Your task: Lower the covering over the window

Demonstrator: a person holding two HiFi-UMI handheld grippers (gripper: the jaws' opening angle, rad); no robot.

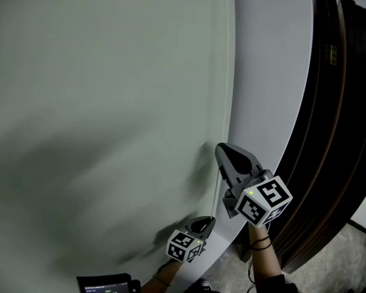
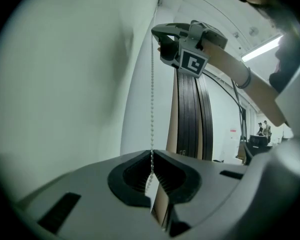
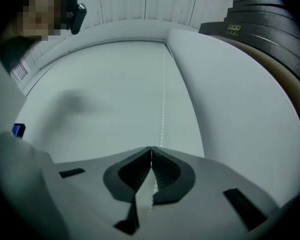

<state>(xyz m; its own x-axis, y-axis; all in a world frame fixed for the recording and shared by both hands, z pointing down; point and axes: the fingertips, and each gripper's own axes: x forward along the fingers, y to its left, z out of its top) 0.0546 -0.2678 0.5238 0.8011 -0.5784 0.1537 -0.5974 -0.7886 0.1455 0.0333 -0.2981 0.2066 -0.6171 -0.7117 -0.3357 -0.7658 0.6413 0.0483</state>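
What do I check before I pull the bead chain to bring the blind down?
1. Left hand-held gripper shut on chain: ok.
2. Right hand-held gripper shut on chain, higher up: ok.
3. Chain straight between the two, no tangle: ok.
4. Blind flat, no creases: ok.
5. How far down the blind's bottom edge is: cannot tell, it is out of view.

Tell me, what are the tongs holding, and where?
Both pinch the white bead chain: left tongs lower down, right tongs higher up.
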